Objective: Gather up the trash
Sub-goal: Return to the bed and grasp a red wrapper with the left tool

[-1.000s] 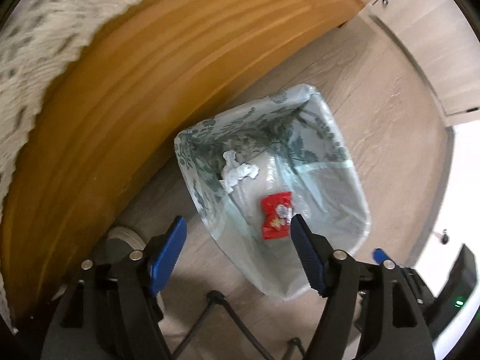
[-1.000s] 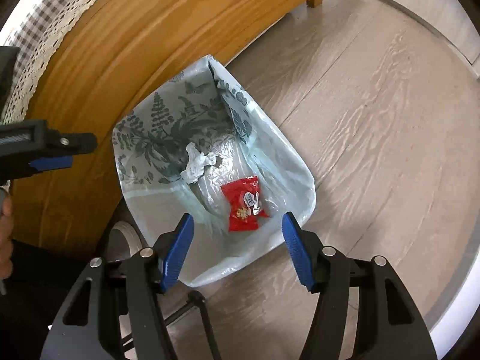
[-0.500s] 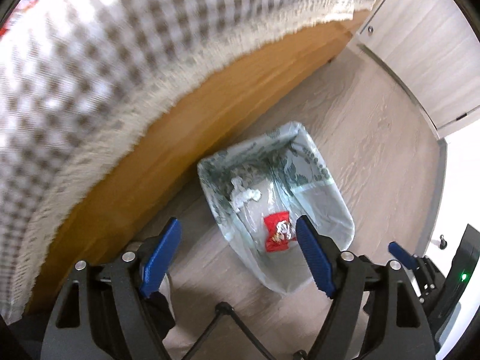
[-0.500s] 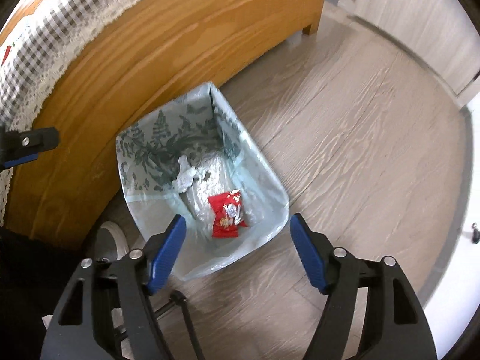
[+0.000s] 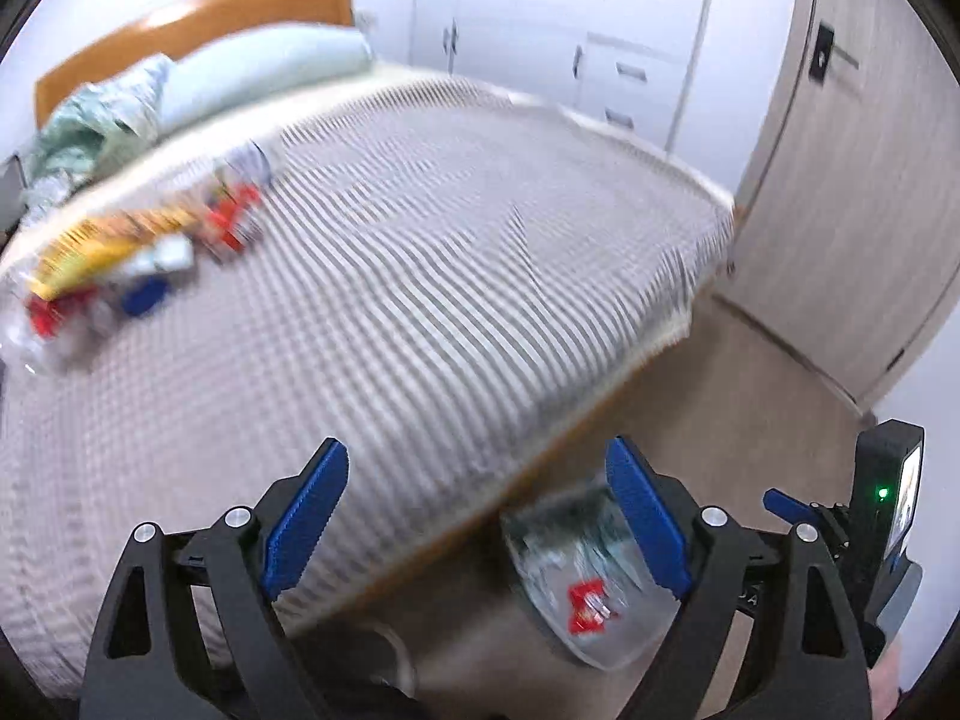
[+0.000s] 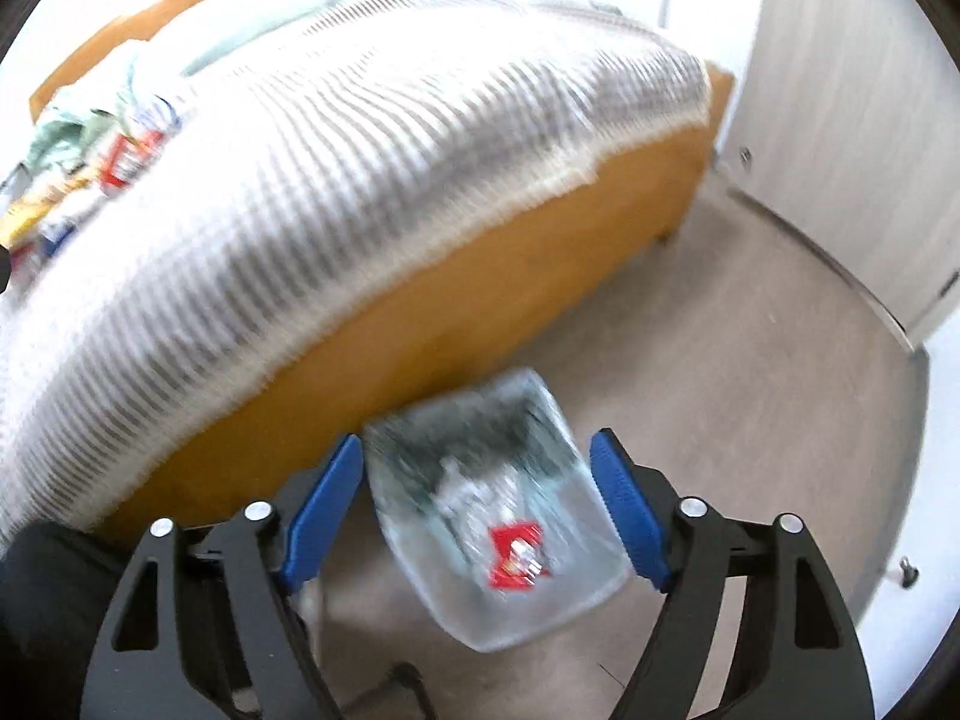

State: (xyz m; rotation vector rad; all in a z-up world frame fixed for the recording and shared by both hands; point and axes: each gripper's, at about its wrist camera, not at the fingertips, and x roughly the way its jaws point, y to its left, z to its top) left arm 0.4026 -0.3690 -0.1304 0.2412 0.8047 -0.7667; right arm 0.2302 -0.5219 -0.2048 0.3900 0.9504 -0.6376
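A lined trash bin stands on the floor against the bed's wooden side, with a red wrapper and crumpled white paper inside. In the left wrist view the bin shows low down, the red wrapper in it. A blurred pile of colourful wrappers lies at the far left of the bed; the same pile of wrappers appears in the right wrist view. My left gripper hangs over the bed's edge, its jaws opening, nothing between them. My right gripper is high above the bin, jaws opening and empty.
The bed carries a striped cover, a pale green pillow and crumpled bedding at its head. White cupboards line the far wall and a wood-look wardrobe stands right. Bare floor lies right of the bin.
Both grippers have risen and tipped up from over the bin, so the bed top and the wrappers on it came into view. Both pairs of jaws stand wider.
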